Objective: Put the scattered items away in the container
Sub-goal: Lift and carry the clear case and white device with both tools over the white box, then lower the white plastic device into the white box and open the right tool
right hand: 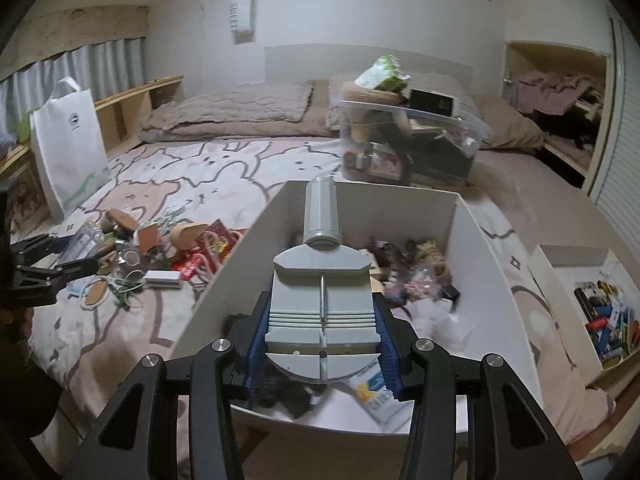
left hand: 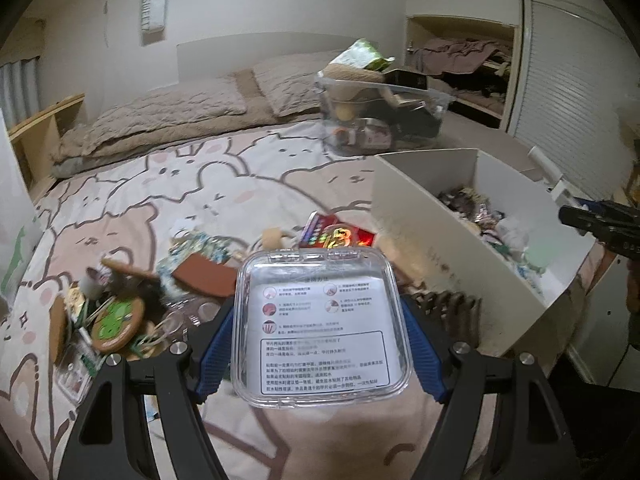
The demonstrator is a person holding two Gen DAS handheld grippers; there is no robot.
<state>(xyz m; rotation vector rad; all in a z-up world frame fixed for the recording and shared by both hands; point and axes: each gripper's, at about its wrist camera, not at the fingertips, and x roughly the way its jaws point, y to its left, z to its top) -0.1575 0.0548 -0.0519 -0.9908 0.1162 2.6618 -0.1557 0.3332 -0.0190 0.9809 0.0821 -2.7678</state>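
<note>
Left tongs (left hand: 320, 344) clamp a clear case (left hand: 322, 328) between blue pads (left hand: 216, 356), one on each side wall. A printed instruction sheet shows through the case's flat face. The case is held above the bed (left hand: 224, 168), just left of the white bin (left hand: 424, 236).

Right tongs (right hand: 320, 336) are clenched on a grey tool (right hand: 320, 300), gripped at its ribbed block; its round handle points away from the tongs. The tool hangs over the bin's open top, inside its walls as seen from the right wrist.

Bin sits on the bed, already holding a jumble of small dark and pale bits, too blurred to name.

Left of the bin, a loose pile (left hand: 132, 300) lies on the blanket: a round green-topped coaster, a brown flap, a red foil packet (left hand: 340, 236) nearest the bin wall, cords and small packets.

Behind the bin, a clear tub (right hand: 412, 140) stands on the bed, stuffed, with a green packet on top.

Far left of the bin, a white bag (right hand: 68, 140) stands upright at the bed edge.

Right of the bin, a smaller tray (right hand: 560, 264) holds coloured bits.
</note>
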